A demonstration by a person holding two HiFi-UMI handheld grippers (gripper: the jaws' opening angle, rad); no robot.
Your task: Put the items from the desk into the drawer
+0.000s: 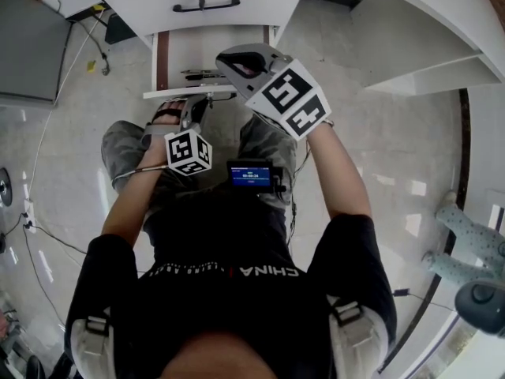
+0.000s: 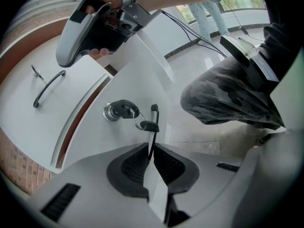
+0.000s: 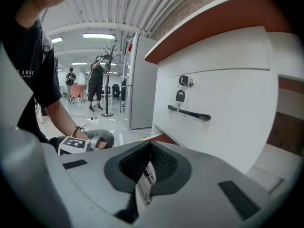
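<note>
Two grippers, one open drawer.

Item 1: left gripper (image 2: pixel 150 152), whose jaws are pinching shut on the drawer's thin black handle (image 2: pixel 153 118), seen end-on. The handle is sitting just beside the lock, where the keys (image 2: pixel 122 110) are dangling.

Item 2: right gripper (image 3: pixel 148 152), whose jaws are sitting together with nothing seen in them. It is hovering over the drawer (image 1: pixel 183 94).

Item 3: the drawer is standing pulled out from under the desk's near edge, with slim dark items (image 1: pixel 202 74) lying inside near its front. No view is showing the desk top, so what is lying there cannot be told.

Hazards, as judged:
- the handle slipping from so narrow a pinch
- the key ring snagging on the jaws
- the right gripper getting caught if the drawer is pushed in beneath it
- the loose items rolling under a hard shove
</note>
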